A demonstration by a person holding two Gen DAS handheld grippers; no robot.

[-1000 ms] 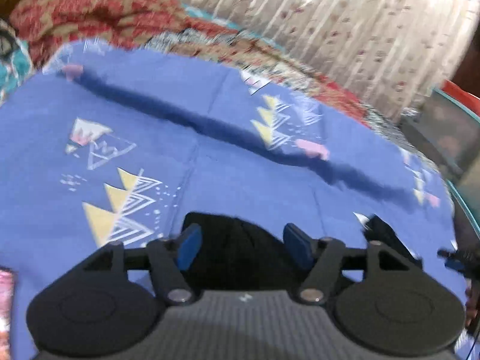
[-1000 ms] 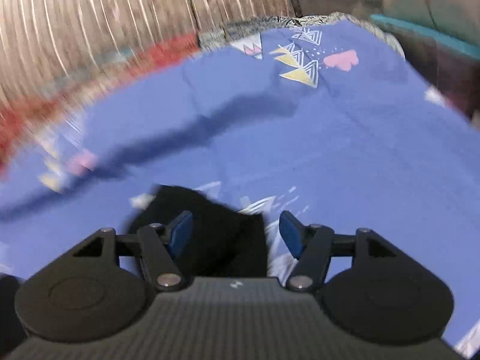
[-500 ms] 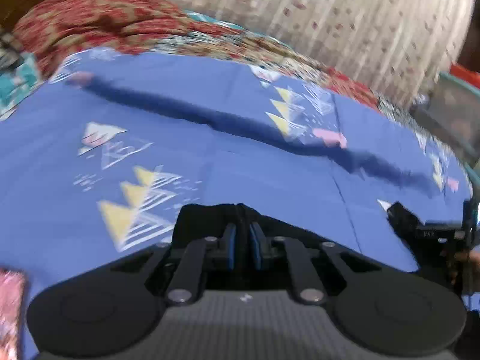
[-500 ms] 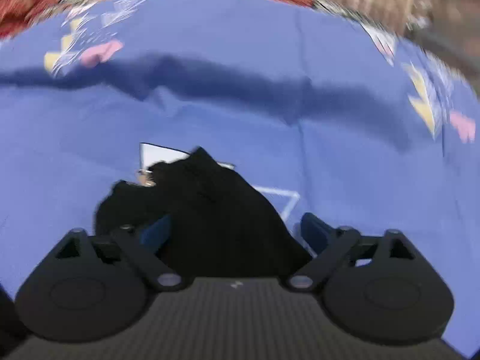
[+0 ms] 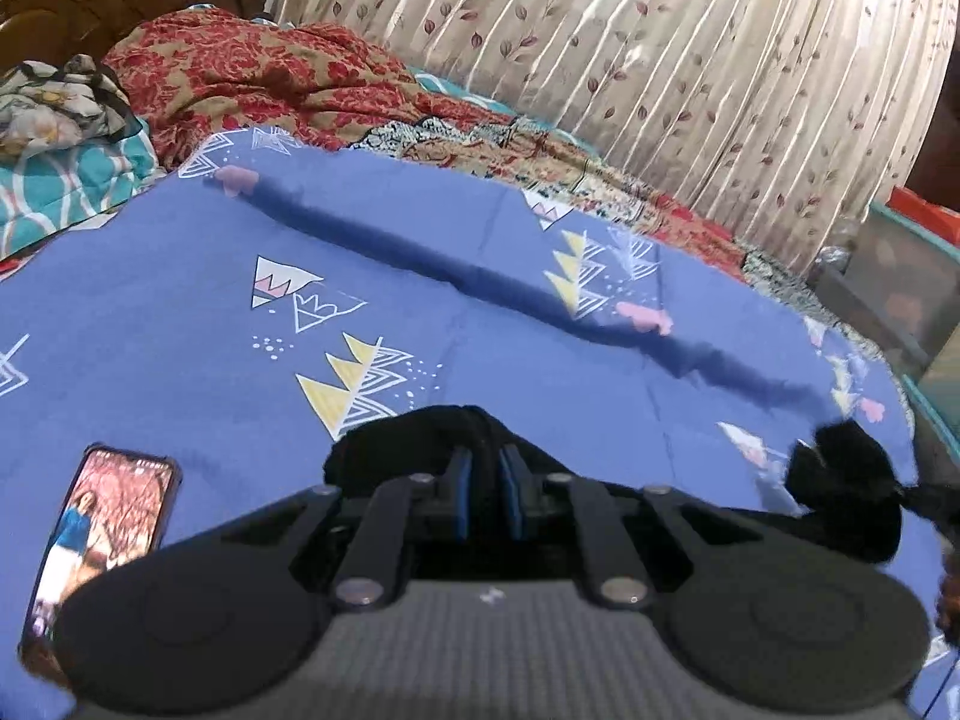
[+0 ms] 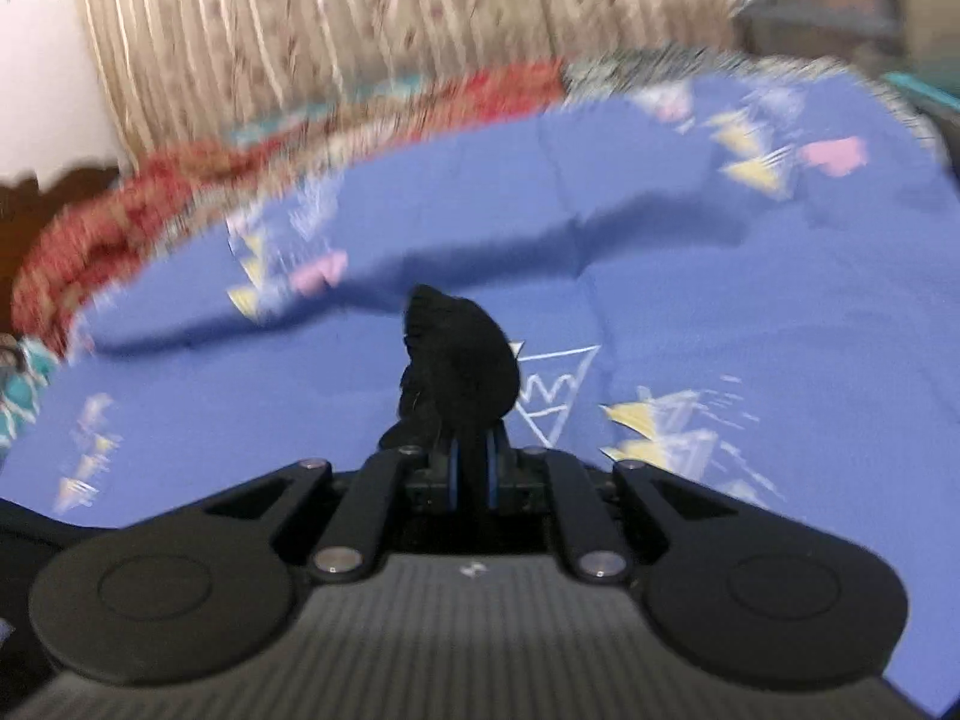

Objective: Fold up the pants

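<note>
The black pants are bunched on a blue patterned bedsheet. My left gripper is shut on a fold of this black fabric, which bulges just ahead of its blue pads. Another black clump of the pants hangs at the right edge of the left wrist view. In the blurred right wrist view, my right gripper has its jaws closing, pads pressed on a peak of the pants that stands up above the sheet. The rest of the garment is hidden below both grippers.
A phone with a lit screen lies on the sheet at the near left. A red patterned quilt and teal cloth pile up at the far left. A leaf-print curtain runs behind the bed; a dark box stands at right.
Both grippers went from open over the black fabric to closed on it; the right one spread wide first. Both have lifted and the right view has swung. The phone came into view.
</note>
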